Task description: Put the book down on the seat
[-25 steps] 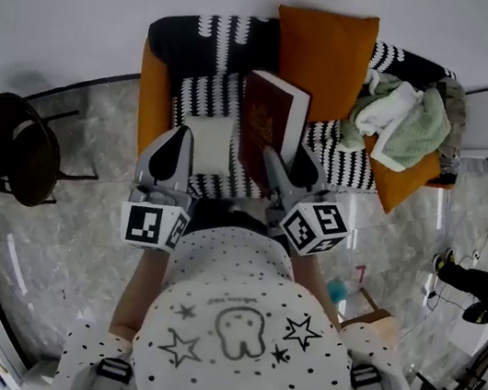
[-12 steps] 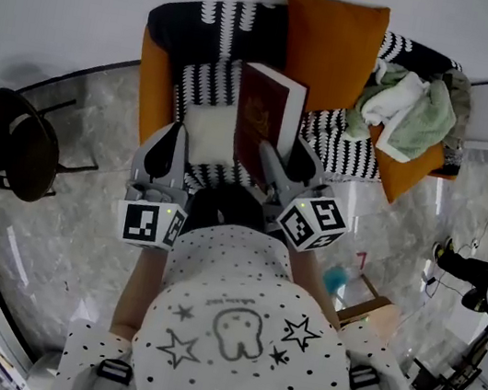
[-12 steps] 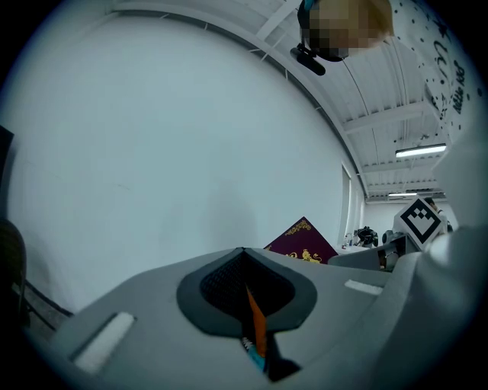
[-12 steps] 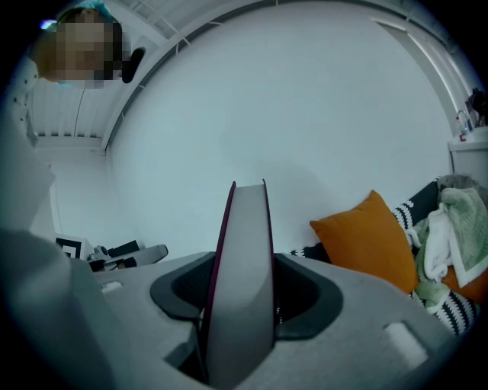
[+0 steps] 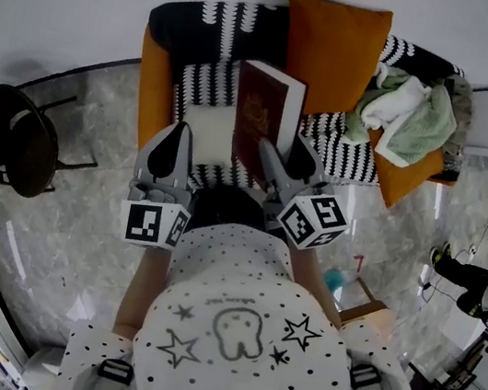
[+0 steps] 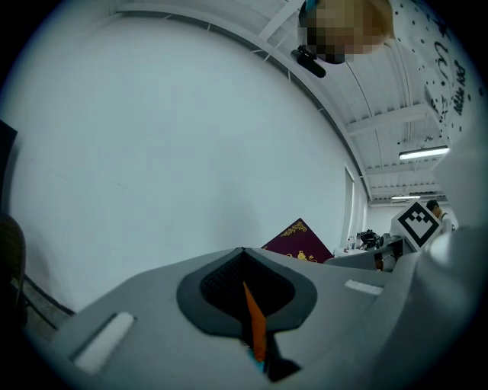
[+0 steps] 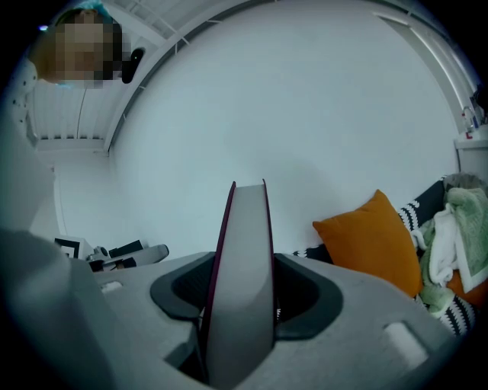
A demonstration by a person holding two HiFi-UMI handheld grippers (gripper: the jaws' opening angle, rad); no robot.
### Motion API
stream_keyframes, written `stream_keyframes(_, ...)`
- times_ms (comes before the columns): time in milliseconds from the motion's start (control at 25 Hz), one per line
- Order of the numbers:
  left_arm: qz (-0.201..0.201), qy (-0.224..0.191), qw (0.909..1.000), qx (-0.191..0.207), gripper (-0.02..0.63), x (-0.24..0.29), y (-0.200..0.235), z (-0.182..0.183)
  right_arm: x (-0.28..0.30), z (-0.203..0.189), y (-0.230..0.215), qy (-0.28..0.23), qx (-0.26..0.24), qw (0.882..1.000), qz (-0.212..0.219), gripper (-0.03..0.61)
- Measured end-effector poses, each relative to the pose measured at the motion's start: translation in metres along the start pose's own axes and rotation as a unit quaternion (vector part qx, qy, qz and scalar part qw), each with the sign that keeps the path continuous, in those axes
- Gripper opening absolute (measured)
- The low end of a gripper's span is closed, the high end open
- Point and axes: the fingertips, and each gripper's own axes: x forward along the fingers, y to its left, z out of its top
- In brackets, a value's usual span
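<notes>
Maroon cloth covers the hardcover book point(image 5: 267, 114), which stands upright in front of the armchair point(image 5: 155, 90), its gold-stamped cover turned to the person's left. The right gripper point(image 5: 283, 156) is clamped on its lower part; in the right gripper view the grey page edge point(image 7: 240, 274) rises straight up between the two jaws, which press on either cover. From the head view the book hangs over the front of the seat point(image 5: 335, 154), which is draped in a black-and-white zigzag throw. Its bottom edge is hidden behind the gripper, so whether it touches the seat cannot be told.

The left gripper point(image 5: 177, 142) is just beside the book on its left, holding nothing. In the left gripper view its jaws point(image 6: 255, 320) are drawn together, with only a thin orange sliver showing at the seam, and a corner of the book point(image 6: 299, 242) shows beyond them.

A pale square pad point(image 5: 209, 129) lies on the seat between the left gripper and the book. An orange cushion point(image 5: 334, 46) leans against the backrest behind the book. Crumpled green and white cloths point(image 5: 408, 111) are piled on the armchair's far right side. A dark round stool point(image 5: 10, 144) stands well apart to the left on the marbled floor point(image 5: 65, 205). The person's dotted shirt point(image 5: 239, 329) fills the lower part of the head view
</notes>
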Motion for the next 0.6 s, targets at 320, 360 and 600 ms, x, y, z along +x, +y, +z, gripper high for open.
stream_keyframes(320,0.011,-0.001,0.9999,0.001,0.0,-0.0015,0.0083,0.0004,0.0021,-0.0057,-0.0041,0.013,0.002,1.0,-0.002,0.224)
stream_keyframes(360,0.011,0.0,0.9999,0.001,0.0,-0.0015,0.0084,0.0002,0.0021,-0.0058,-0.0039,0.013,0.002,1.0,-0.002,0.224)
stream_keyframes(600,0.008,-0.001,1.0,0.002,0.0,-0.0011,0.0059,0.0021,0.0013,-0.0038,-0.0015,0.009,0.001,1.0,0.001,0.224)
